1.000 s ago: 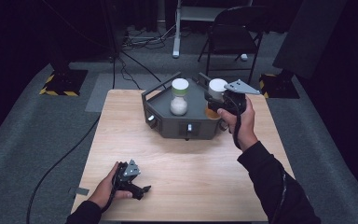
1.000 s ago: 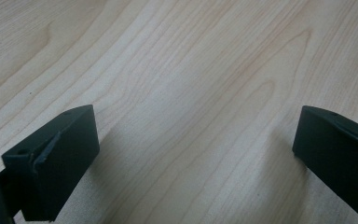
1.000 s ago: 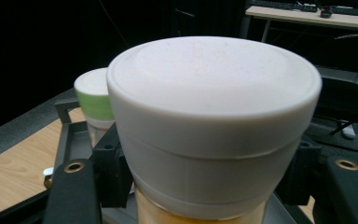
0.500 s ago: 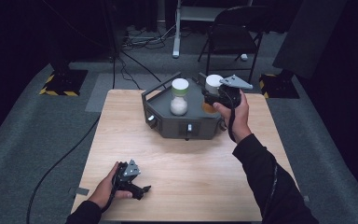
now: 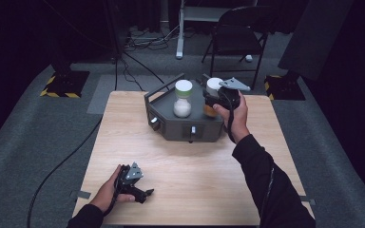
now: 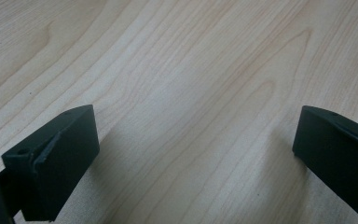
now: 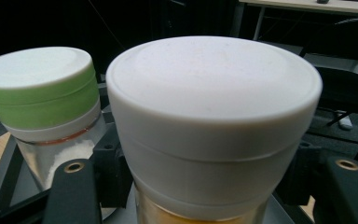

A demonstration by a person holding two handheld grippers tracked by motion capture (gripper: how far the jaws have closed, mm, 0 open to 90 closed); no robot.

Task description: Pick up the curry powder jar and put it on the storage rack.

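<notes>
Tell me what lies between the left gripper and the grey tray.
Nothing but bare wooden tabletop separates the left gripper from the grey tray, as the high view shows.

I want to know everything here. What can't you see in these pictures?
- Clear white-lidded jar: right gripper view cuts off its bottom, so whether it touches the dark grey tray is unclear.
- Tray's front knobs: too small in high view.
- Orange contents: mostly hidden by right hand-held gripper.

Right tool (image 5: pixel 212 100) grips white-lidded jar (image 5: pixel 213 88) — over tray (image 5: pixel 171 127).

Dark studio lab, black curtains (image 5: pixel 24 28), floor cables (image 5: pixel 142 42), hazard-taped stand bases (image 5: pixel 64 85)
</notes>
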